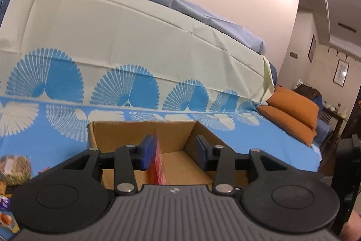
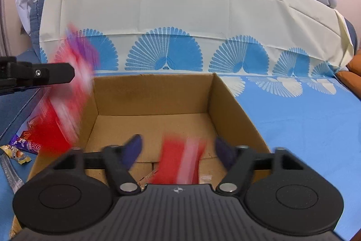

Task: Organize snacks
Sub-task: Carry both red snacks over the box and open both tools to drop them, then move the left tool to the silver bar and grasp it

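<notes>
An open cardboard box [image 1: 126, 132] sits on the blue patterned bedsheet. My left gripper [image 1: 174, 150] hangs over it with its blue pads apart. A blurred red snack packet [image 1: 156, 164] stands on edge beside the left pad, clear of the right pad. In the right wrist view my right gripper [image 2: 178, 150] is over the same box [image 2: 153, 94] with its jaws wide. A blurred red-and-white packet [image 2: 180, 162] lies between them, touching neither pad. The left gripper [image 2: 70, 73] reaches in from the left, with a smeared red and purple packet [image 2: 74, 83] at its tip.
Loose snack wrappers [image 2: 22, 148] lie on the sheet left of the box, and more packs [image 1: 13, 171] show at the left edge. A cream and blue cover [image 1: 135, 49] drapes the raised back. Orange cushions [image 1: 293, 112] lie far right.
</notes>
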